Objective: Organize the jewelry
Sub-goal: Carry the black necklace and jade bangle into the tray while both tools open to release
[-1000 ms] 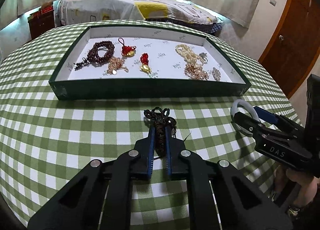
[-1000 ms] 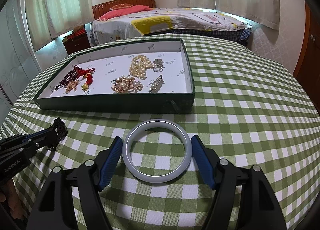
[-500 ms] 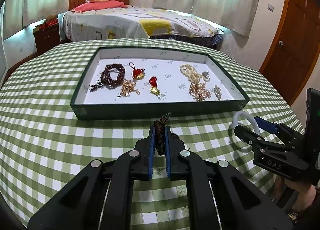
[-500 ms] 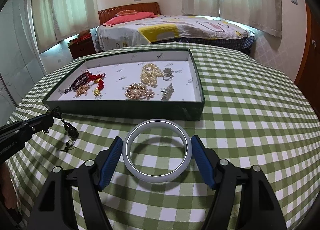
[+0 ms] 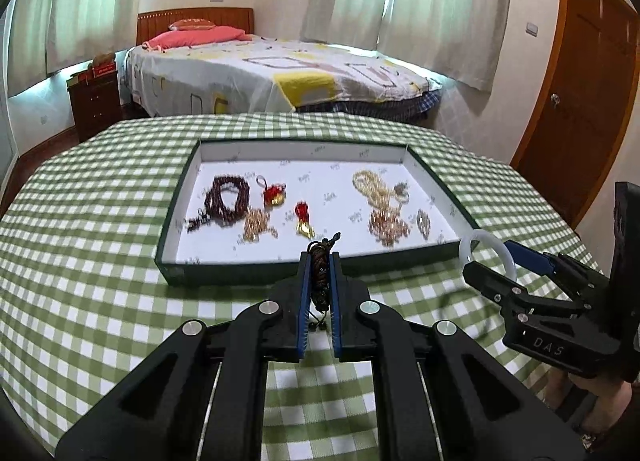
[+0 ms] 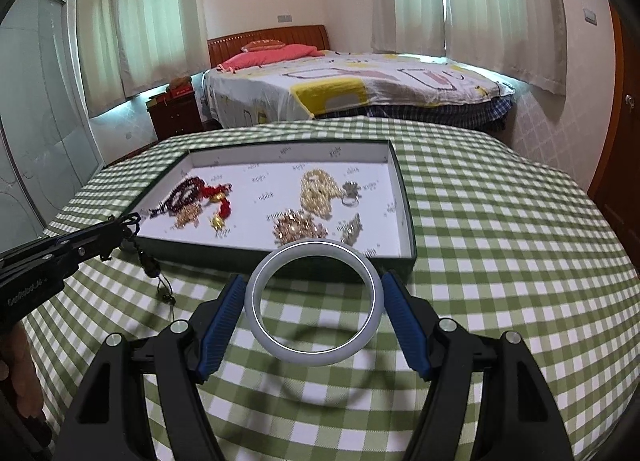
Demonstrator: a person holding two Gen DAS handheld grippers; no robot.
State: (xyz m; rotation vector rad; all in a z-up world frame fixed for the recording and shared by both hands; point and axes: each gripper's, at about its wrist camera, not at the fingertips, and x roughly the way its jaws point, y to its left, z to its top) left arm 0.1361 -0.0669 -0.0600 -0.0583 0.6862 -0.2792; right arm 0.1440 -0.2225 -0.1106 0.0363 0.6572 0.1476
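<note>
- Two grippers, two pieces off the cloth: both carried above the checked tablecloth [image 5: 100, 301], on the near side of the green tray [image 5: 240, 275].
- Left gripper [image 5: 319, 257]: jaws nearly together, pinched on a dark corded bracelet [image 5: 320, 281]. In the right wrist view its knotted tail hangs free below the jaws [image 6: 154, 269], clear of the cloth as far as I can tell.
- Key relation, left: the tray lies straight ahead of and below the tips; the near wall stands between the jaws and the white floor. The cord's long axis runs along the fingers, pointing into the tray. Judgement: the hanging tail must clear that wall before release.
- Tray, left group: one dark red bead string [image 5: 226, 203], two red-and-gold charms [image 5: 274, 197], one small gold chain cluster [image 5: 258, 227]. A bare strip of floor sits mid-tray.
- Tray, right group: one pale pearl strand [image 6: 318, 193], one ring [image 6: 352, 193], one rose-gold cluster [image 6: 296, 231], one small brooch-like piece [image 6: 352, 231], type unclear.
- Right gripper [image 6: 312, 293]: jaws wide, pads pressed on either side of a pale jade-like bangle [image 6: 314, 303], held roughly flat with its opening facing the camera.
- Key relation, right: the tray's near right corner sits just ahead of the bangle; the right hand is the nearer to that end, the left to the middle.
</note>
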